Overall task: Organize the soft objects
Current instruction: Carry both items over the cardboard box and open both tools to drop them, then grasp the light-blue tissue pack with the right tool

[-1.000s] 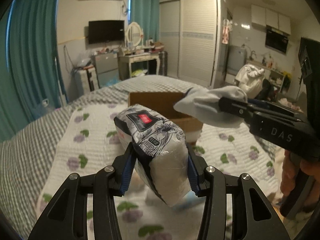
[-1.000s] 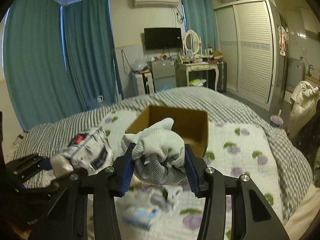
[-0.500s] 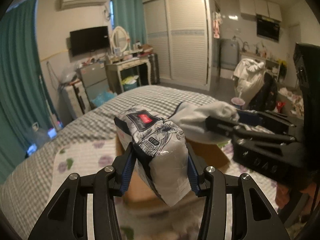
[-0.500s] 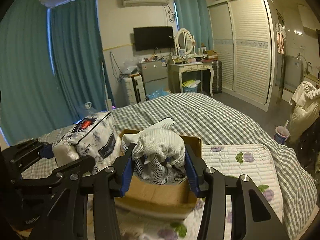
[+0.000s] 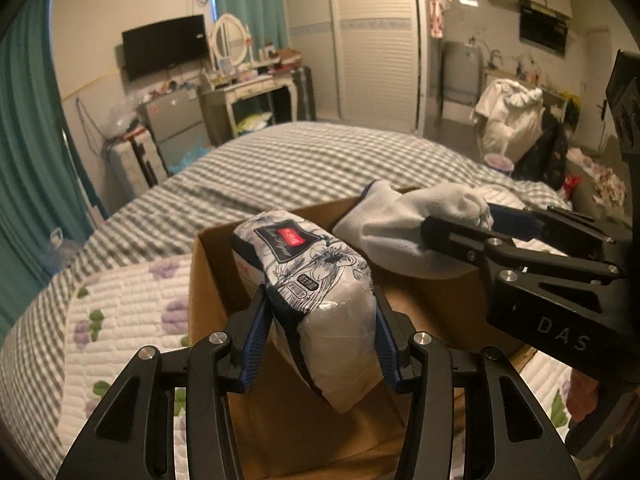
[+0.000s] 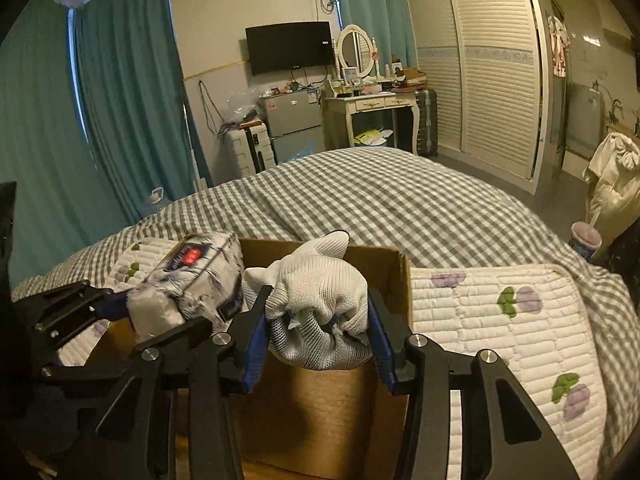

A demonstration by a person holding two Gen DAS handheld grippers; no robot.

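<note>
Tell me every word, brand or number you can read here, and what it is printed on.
"DAS": on the side of the right gripper, seen from the left wrist view.
Red label and dark panels on the tissue pack in the left gripper: there is print, too small and blurred to read.
Sticker on the small fridge: too small to read.
White glove and cardboard box: no readable print.

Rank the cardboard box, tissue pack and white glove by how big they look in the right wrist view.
1. cardboard box
2. and 3. unsure: white glove and tissue pack look alike, and the glove is nearer the camera.
</note>
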